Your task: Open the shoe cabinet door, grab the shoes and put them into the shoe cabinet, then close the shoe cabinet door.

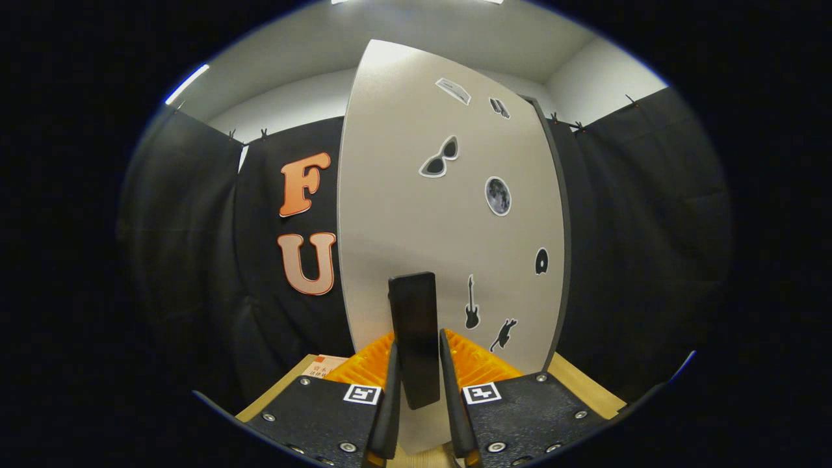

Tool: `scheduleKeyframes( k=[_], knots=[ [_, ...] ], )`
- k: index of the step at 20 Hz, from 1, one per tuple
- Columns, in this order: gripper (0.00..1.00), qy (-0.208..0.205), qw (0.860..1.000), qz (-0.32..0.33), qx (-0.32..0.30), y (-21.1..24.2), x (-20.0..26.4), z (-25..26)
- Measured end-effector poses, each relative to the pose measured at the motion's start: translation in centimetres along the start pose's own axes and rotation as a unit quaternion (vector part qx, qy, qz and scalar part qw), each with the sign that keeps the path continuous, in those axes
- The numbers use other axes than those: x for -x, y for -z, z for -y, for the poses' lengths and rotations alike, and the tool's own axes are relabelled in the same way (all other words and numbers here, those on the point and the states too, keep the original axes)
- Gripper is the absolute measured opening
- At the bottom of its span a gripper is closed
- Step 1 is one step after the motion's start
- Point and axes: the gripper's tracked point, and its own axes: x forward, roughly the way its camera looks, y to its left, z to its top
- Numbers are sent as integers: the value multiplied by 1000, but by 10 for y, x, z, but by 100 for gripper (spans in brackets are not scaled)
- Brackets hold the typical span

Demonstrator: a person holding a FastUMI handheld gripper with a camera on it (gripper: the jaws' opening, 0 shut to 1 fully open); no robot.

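The shoe cabinet door (448, 227) is a tall pale grey panel with several small stickers, standing straight ahead of me. A black upright handle (413, 331) sticks out from its lower part. My gripper (419, 370) is shut on this handle, one finger pressing each side. The cabinet's dark frame edge (564, 247) shows along the door's right side, and whether the door is ajar I cannot tell.
A wooden surface (578, 383) runs under the cabinet on both sides. A piece of paper with red print (322, 365) lies on it left of my fingers. Black cloth walls close in left and right.
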Motion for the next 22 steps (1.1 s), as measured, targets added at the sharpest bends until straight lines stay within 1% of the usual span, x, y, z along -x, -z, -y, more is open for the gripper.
scheduleKeyframes(
  k=[5,14,19,22],
  knots=[
    [32,17,1000,-1,9,0,19,20],
    [32,57,998,1,16,-2,56,74],
    [31,67,998,2,10,-1,65,104],
    [32,74,997,2,21,-3,71,128]
  ],
)
